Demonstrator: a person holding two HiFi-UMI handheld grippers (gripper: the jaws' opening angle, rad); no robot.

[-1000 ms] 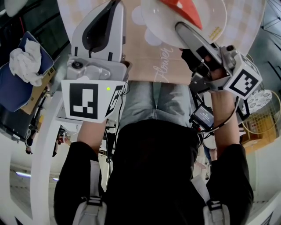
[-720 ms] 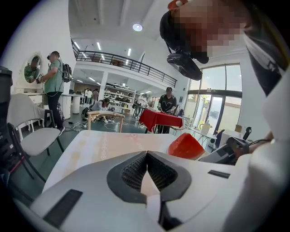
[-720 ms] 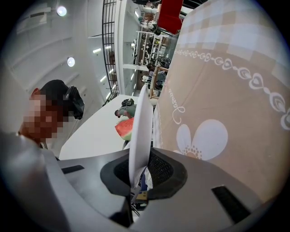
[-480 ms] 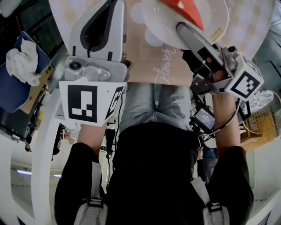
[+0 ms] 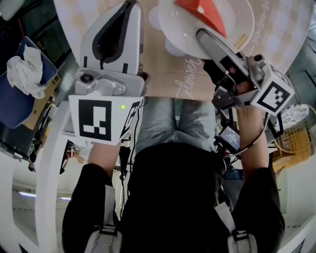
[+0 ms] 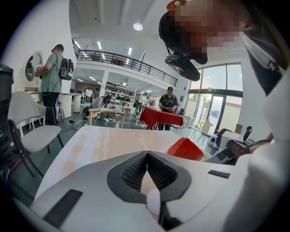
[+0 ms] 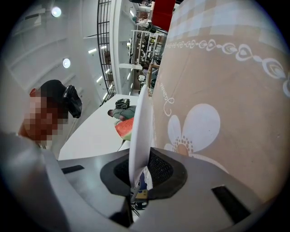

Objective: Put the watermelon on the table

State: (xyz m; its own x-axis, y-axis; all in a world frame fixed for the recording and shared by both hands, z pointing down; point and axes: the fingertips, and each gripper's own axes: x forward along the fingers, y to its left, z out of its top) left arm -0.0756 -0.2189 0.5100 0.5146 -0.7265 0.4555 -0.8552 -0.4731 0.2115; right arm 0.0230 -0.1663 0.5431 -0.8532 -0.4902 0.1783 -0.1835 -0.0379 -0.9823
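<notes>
A red wedge of watermelon [image 5: 202, 11] lies on a white plate [image 5: 177, 27] over the round table's beige flowered cloth [image 5: 168, 74]. My right gripper [image 5: 205, 35] is shut on the plate's near rim. In the right gripper view the plate [image 7: 139, 118] stands edge-on between the pads, with the watermelon [image 7: 126, 129] beyond it and the cloth [image 7: 217, 90] to the right. My left gripper [image 5: 129, 5] hovers over the cloth to the plate's left. Its jaws meet at the tips [image 6: 147, 154] with nothing between them. From there the watermelon [image 6: 185, 148] shows to the right.
A blue cushion with a crumpled white cloth [image 5: 24, 69] lies at the left. A wire basket [image 5: 296, 128] stands at the right. A white chair [image 6: 36, 131] is beside the table, and a red-covered table [image 6: 161, 118] with people stands far behind.
Both grippers have sunk a little toward the table, and the plate with the watermelon has come down with the right one. Neither grip has changed.
</notes>
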